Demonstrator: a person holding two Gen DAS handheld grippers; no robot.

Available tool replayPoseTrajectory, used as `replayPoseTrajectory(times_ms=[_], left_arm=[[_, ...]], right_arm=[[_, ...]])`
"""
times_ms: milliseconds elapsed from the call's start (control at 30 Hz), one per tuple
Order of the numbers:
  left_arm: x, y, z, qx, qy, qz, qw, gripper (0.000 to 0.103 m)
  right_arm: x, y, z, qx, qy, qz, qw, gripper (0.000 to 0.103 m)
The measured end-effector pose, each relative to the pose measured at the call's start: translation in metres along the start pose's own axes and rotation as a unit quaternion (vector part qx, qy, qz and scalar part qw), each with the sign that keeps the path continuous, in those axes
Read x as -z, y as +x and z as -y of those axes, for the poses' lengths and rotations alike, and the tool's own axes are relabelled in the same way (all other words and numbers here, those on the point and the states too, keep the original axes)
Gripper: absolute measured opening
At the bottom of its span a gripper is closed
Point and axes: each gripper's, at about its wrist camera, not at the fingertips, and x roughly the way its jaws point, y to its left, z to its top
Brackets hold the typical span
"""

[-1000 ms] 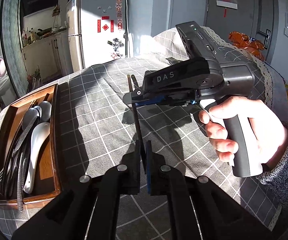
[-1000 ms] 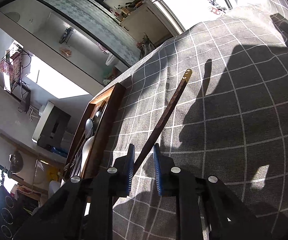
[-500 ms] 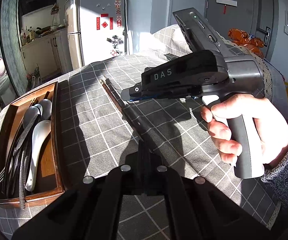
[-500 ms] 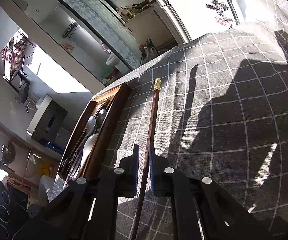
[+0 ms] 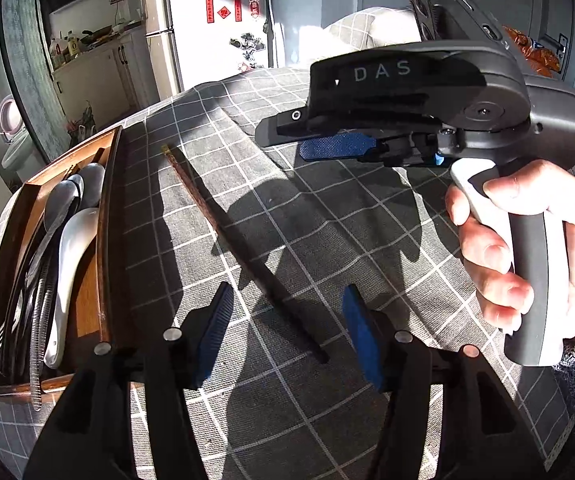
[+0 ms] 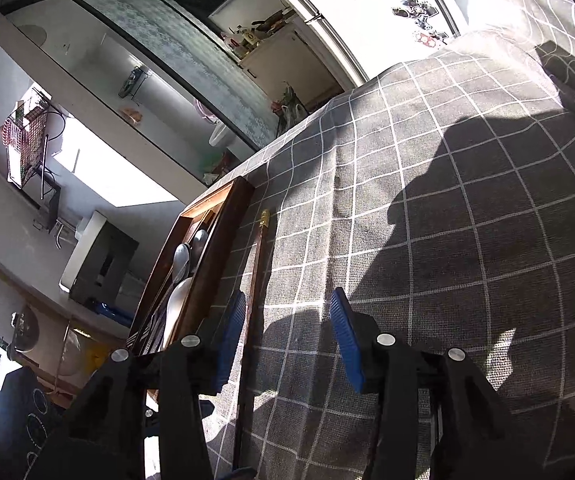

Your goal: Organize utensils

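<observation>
A pair of dark brown chopsticks (image 5: 231,236) lies flat on the grey checked tablecloth (image 5: 347,240), running from near the tray toward me. My left gripper (image 5: 285,328) is open, its blue pads on either side of the chopsticks' near end, not touching. My right gripper (image 6: 285,340) is open; the chopsticks (image 6: 253,300) lie just inside its left pad. In the left wrist view the right gripper (image 5: 327,136) hovers above the cloth, held by a hand. The wooden tray (image 5: 109,240) holds spoons and forks.
A white ceramic spoon (image 5: 67,264) and metal spoons (image 5: 63,196) lie in the tray, which also shows in the right wrist view (image 6: 215,256). A fridge (image 5: 215,20) and kitchen cabinets stand beyond the table's far edge.
Both grippers opened and let go of the chopsticks, which now lie on the cloth near the tray. The right gripper has risen above the cloth.
</observation>
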Motion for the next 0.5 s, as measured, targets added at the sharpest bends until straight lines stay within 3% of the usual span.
replayPoseTrajectory(times_ms=[100, 133, 333, 500], left_arm=[[-0.003, 0.004, -0.002, 0.005, -0.009, -0.007, 0.9999, 0.041], [-0.004, 0.004, -0.002, -0.001, -0.007, -0.008, 0.9999, 0.016], [-0.001, 0.008, -0.009, -0.001, -0.022, -0.003, 0.9998, 0.005], [0.001, -0.002, -0.017, 0.013, -0.057, 0.014, 0.9982, 0.005]], right_arm=[[0.001, -0.003, -0.005, -0.006, -0.006, 0.002, 1.0, 0.046], [0.002, -0.004, -0.006, -0.009, -0.006, 0.001, 1.0, 0.047], [0.005, -0.004, -0.008, -0.03, -0.001, -0.013, 0.999, 0.05], [0.011, 0.01, -0.006, -0.026, 0.02, -0.049, 0.998, 0.05]])
